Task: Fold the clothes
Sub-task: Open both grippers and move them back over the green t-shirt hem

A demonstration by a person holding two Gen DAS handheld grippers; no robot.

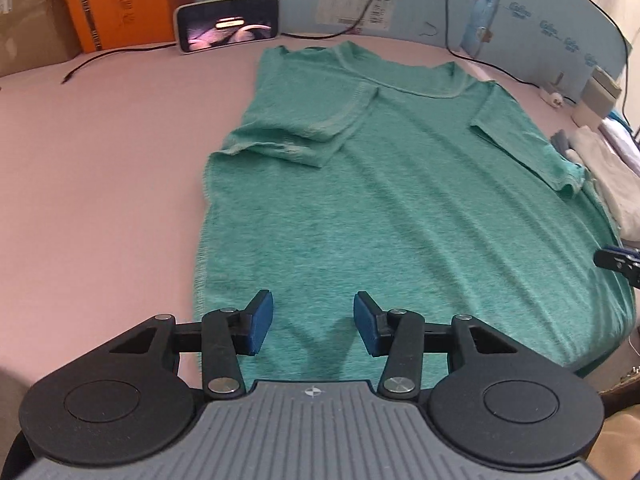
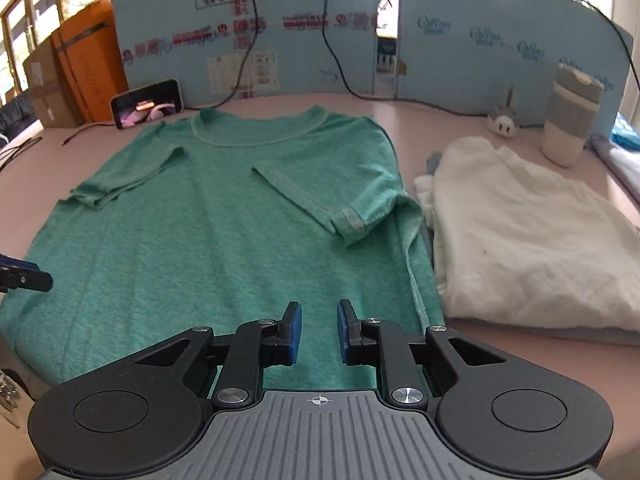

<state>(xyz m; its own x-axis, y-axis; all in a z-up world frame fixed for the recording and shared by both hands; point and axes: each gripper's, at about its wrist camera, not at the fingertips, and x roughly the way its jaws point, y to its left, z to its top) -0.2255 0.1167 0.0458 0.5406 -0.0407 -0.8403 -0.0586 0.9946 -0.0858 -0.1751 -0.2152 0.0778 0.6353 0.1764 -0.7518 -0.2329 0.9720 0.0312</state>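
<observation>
A green T-shirt (image 1: 400, 200) lies flat on the pink table, collar at the far end and both short sleeves folded inward over the chest. My left gripper (image 1: 314, 320) hovers over the shirt's near left corner by the hem, its blue pads apart with nothing between them. My right gripper (image 2: 319, 332) sits over the same shirt (image 2: 200, 240) near its lower right edge, jaws narrowly apart and empty. Each gripper's tip shows at the edge of the other's view: the right gripper (image 1: 618, 260) and the left gripper (image 2: 24, 276).
A folded white garment (image 2: 540, 240) lies right of the shirt, with a grey-and-white cup (image 2: 570, 120) and a small toy (image 2: 504, 124) behind it. A phone (image 1: 228, 24) leans on the blue backboard beside an orange box (image 1: 120, 0). Cables trail along the back.
</observation>
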